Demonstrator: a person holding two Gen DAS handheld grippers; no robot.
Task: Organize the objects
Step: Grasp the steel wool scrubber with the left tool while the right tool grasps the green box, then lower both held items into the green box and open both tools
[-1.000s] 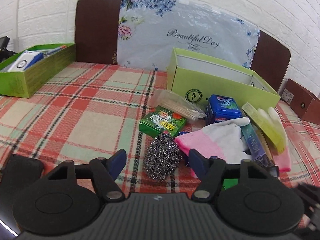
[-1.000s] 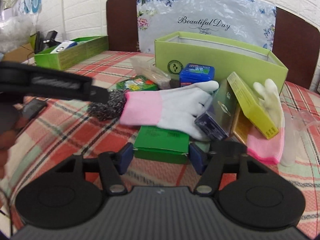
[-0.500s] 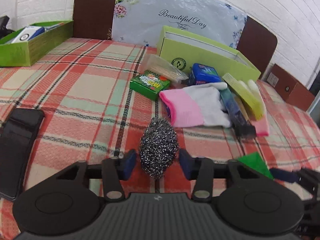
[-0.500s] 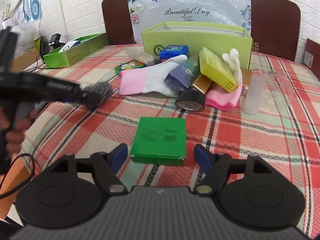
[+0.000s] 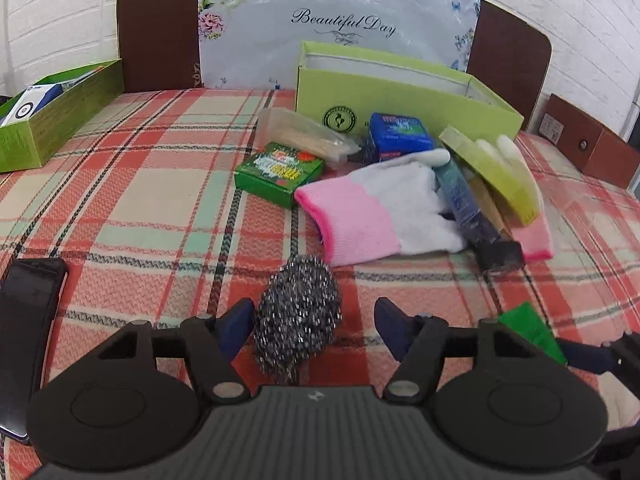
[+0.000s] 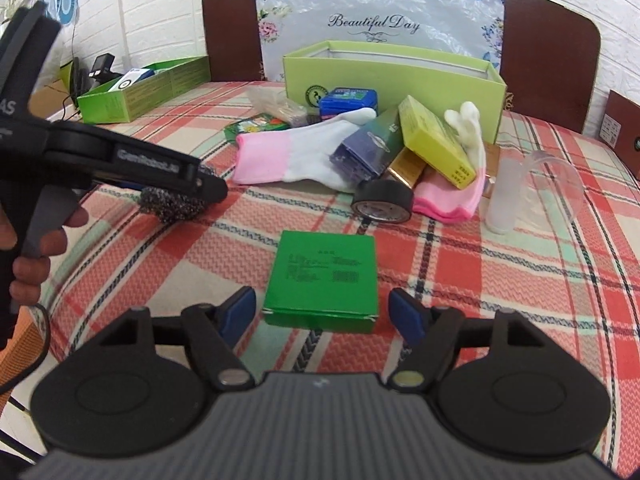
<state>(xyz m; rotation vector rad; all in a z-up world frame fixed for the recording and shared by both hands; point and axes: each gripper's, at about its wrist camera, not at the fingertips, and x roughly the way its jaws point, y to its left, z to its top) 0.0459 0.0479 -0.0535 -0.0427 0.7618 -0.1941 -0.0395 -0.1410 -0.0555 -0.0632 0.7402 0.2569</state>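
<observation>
Between open left tongs [image 5: 314, 318]: tangled silver scourer [image 5: 298, 316], perhaps touching one pad.

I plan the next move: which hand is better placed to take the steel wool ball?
Left. The steel wool ball lies between the left gripper's open fingers, one finger beside it. The right gripper frames the flat green box instead.
</observation>
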